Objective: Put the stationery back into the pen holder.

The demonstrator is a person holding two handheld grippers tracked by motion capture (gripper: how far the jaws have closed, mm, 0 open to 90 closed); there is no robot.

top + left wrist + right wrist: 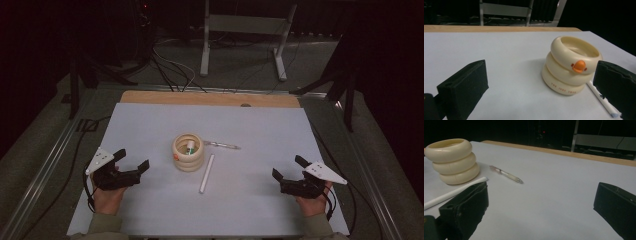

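While both grippers rest apart on the table (150,215), nothing is held.
Holder: cream ringed pen holder (188,152) at table centre, upright, small item inside.
White pen (206,173): lying just right of holder.
Clear pen (222,145): beside holder, farther back.
Left gripper (134,159): jaws wide, empty.
Right gripper (289,167): jaws wide, empty.

Both grippers rest low at the near edge of the desk, jaws spread and empty.

The left gripper (134,159) sits near the near-left corner, held in the left hand (107,192), its jaws wide apart and pointing inward toward the desk's middle. The right gripper (289,167) sits near the near-right corner in the right hand (312,197), jaws likewise parted and angled inward. Both sleeved forearms come in over the near edge, well apart from each other.
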